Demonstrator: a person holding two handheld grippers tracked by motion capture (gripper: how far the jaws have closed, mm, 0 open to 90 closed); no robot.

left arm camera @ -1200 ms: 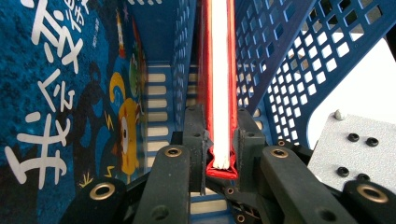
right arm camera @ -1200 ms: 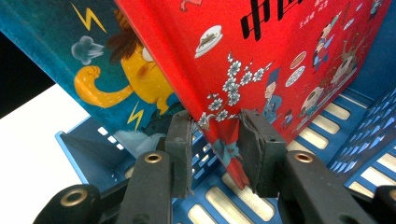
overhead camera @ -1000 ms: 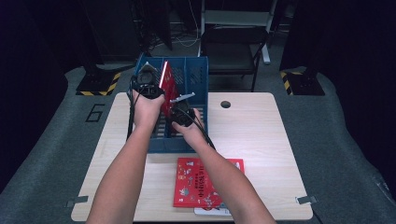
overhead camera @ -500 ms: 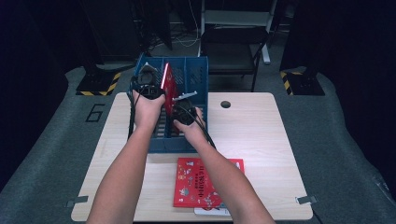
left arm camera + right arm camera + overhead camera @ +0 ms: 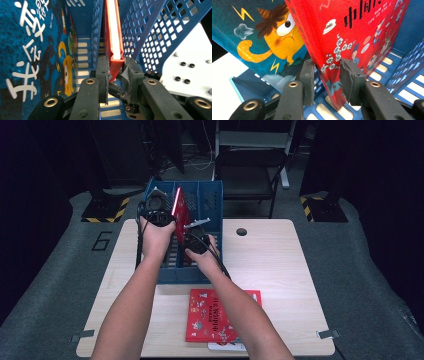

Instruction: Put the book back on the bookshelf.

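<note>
Over the rack (image 5: 200, 270), both grippers' fingers (image 5: 102, 75) pinch the red book (image 5: 179, 210).

red book (image 5: 352, 32) — glossy paper cover | rack (image 5: 160, 32) — perforated blue plastic, probably

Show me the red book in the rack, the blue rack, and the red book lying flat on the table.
upright red book (image 5: 352, 37): right gripper view, front cover.
blue rack (image 5: 210, 195): high view, back wall.
flat red book (image 5: 217, 317): high view, cover's middle.

Red book (image 5: 179, 210) stands upright in the blue rack's (image 5: 212, 195) seemingly middle slot.
</note>
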